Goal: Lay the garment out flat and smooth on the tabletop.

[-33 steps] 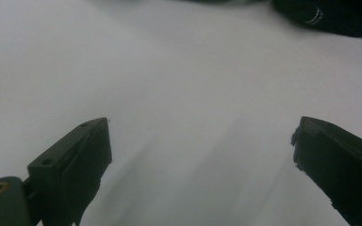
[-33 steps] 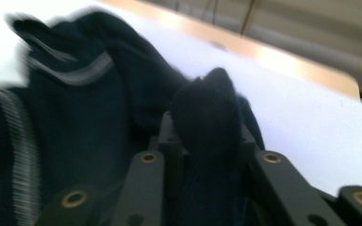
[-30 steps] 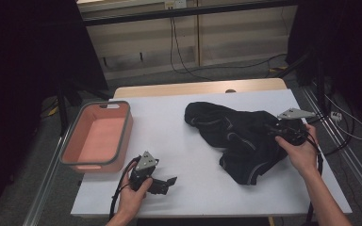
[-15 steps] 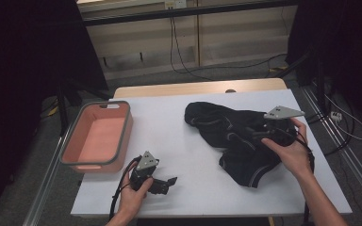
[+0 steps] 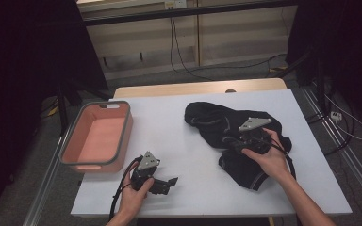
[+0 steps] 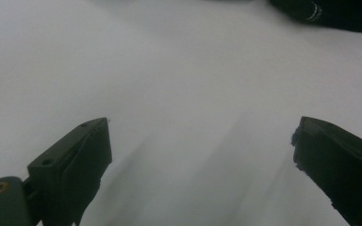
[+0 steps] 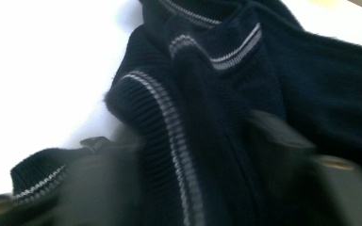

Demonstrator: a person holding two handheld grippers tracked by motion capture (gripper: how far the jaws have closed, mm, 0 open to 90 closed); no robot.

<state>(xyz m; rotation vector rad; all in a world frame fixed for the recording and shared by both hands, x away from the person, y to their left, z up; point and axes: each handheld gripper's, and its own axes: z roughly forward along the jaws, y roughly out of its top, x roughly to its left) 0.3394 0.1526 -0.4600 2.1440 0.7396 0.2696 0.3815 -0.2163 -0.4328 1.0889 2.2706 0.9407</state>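
Note:
A dark knitted garment with grey-striped ribbed edges lies crumpled on the right half of the white table. My right gripper is low over its middle, pointing left. In the right gripper view a ribbed fold of the garment lies between the blurred jaws of the right gripper; the jaws have just been closing and stand apart. My left gripper rests near the table's front left. Its jaws are wide open over bare table in the left gripper view.
A pink basket with a grey rim stands at the table's left edge. A wooden tabletop strip runs behind the white surface. Cables lie on the floor beyond, and dark stands flank the table.
My right gripper has moved left from the garment's right edge to over its middle. The garment's right side has shifted slightly. The left gripper has stayed in place.

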